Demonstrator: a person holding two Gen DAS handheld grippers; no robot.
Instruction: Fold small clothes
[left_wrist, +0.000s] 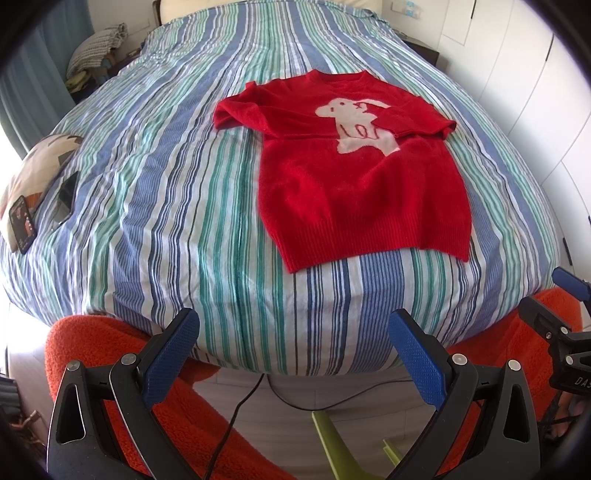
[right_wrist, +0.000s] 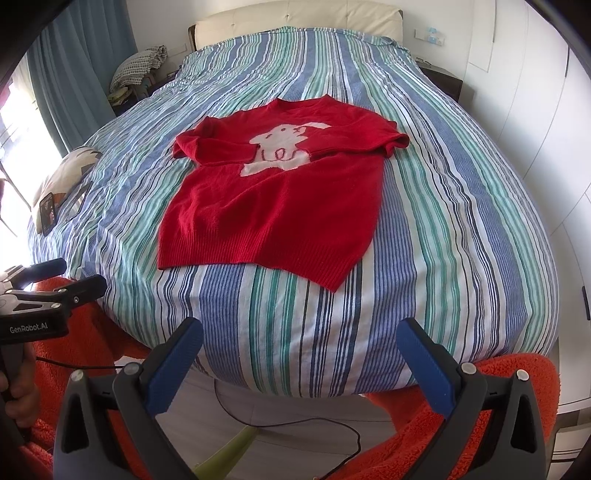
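Observation:
A small red knit sweater (left_wrist: 354, 184) with a white animal design lies flat on the striped bed, both sleeves folded in across the chest. It also shows in the right wrist view (right_wrist: 273, 206). My left gripper (left_wrist: 293, 317) is open and empty, held below the bed's near edge, short of the sweater's hem. My right gripper (right_wrist: 301, 326) is open and empty too, also back from the near edge. The right gripper shows at the right edge of the left wrist view (left_wrist: 565, 295), and the left gripper at the left edge of the right wrist view (right_wrist: 62, 277).
The bed (right_wrist: 461, 221) has a blue, green and white striped cover. A pillow with a phone (left_wrist: 22, 221) and a dark tablet (left_wrist: 66, 199) lies at the left edge. White wardrobes (right_wrist: 546, 110) stand at right. Orange fleece (left_wrist: 92, 343) and a cable (right_wrist: 295, 424) are below.

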